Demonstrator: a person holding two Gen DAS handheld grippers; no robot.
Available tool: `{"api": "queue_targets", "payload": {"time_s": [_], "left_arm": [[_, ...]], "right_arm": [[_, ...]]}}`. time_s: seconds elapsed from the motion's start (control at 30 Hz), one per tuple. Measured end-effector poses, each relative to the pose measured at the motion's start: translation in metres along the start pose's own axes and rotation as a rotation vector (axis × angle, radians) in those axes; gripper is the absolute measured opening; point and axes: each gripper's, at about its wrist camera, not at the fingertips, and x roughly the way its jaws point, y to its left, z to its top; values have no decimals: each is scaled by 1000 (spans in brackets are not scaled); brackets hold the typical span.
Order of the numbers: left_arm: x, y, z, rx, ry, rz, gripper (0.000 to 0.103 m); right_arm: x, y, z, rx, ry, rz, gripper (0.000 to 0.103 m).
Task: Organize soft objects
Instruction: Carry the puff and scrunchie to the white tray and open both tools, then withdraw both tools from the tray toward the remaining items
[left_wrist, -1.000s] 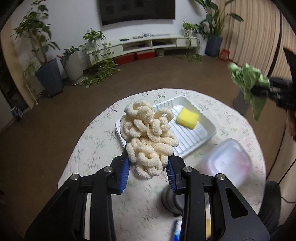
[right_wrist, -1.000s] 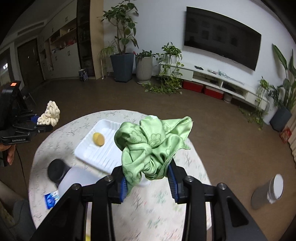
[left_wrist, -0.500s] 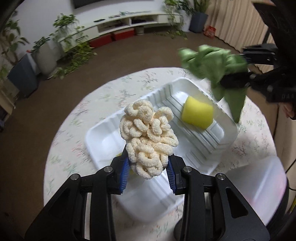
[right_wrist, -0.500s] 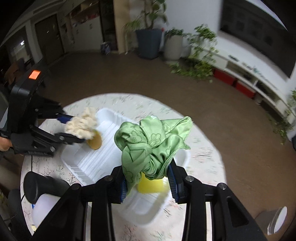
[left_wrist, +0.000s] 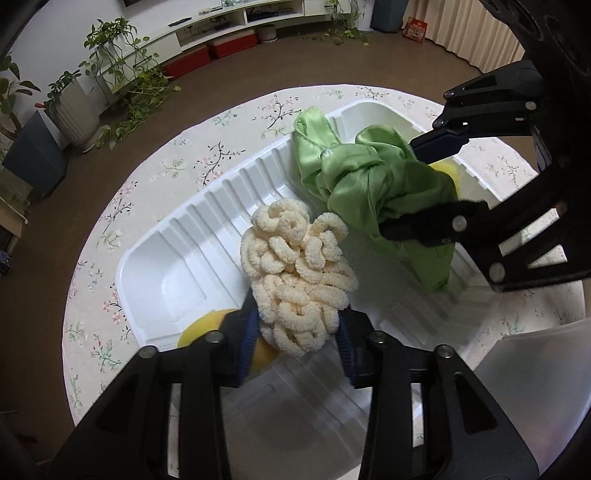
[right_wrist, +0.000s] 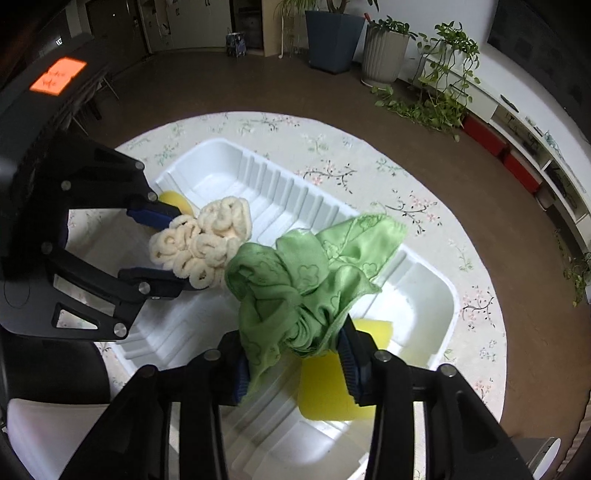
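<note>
My left gripper is shut on a cream looped chenille cloth and holds it over the middle of a white ribbed tray. My right gripper is shut on a crumpled green cloth and holds it over the same tray. The two bundles hang close together; the cream cloth shows left of the green one, and the green cloth shows to the right in the left wrist view. A yellow sponge lies in the tray under my right gripper. A round yellow sponge lies at the tray's other end.
The tray stands on a round table with a flowered cloth. A translucent white container stands at the table's near right. Potted plants and a low TV shelf stand around the brown floor.
Both grippers have moved in and down over the tray with their cloths still held. The green and cream bundles have come close together above the tray.
</note>
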Motion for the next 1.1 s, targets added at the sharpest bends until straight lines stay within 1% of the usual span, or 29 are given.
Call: {"api": "queue_targets", "payload": {"time_s": [0.03,0.13,0.17,0.2,0.23,0.27,0.3,0.37,0.43,0.7,0.77,0.8,0.87,0.97,1.03,1.1], "left_arm": [[1,1,1,-3,-6,-1,44],[2,0,2,-7,-11,2,50],[1,-1,2,-7,-15,2,54],[2,-2,2,-8,-19,-2,57],[1,-2,1,-8,-23,-11,63],[2,-2,2,-8,-26,-20,69],[0,-3,1,-8,-33,-26,73],[-3,-5,1,-10,-48,-34,84],[-9,-5,1,-13,-66,-38,90],[-45,5,0,-60,-139,-28,92],[-57,10,-1,-73,-163,-24,97],[-64,13,-4,-82,-175,-23,98],[-76,19,-10,-106,-188,-25,98],[-96,25,-24,-134,-213,-9,98],[-114,28,-41,-165,-242,4,98],[-129,31,-56,-203,-269,-1,98]], "right_arm": [[0,0,0,1,-4,-2,50],[-2,2,-1,4,-11,-12,59],[-2,3,-2,2,-11,-15,60],[0,4,-2,1,-11,-16,63],[0,4,-2,2,-12,-18,67],[1,4,-2,3,-12,-18,69],[1,5,-3,6,-12,-17,69],[-2,4,-4,9,-21,-20,70],[-8,3,-5,10,-33,-21,72],[-52,-15,-10,67,-122,-5,77],[-67,-24,-17,103,-152,-3,78],[-71,-26,-20,116,-160,-4,78],[-86,-36,-31,161,-190,-7,79],[-108,-46,-51,217,-225,-20,81],[-122,-48,-66,248,-252,-26,82],[-136,-48,-83,276,-276,-27,83]]}}
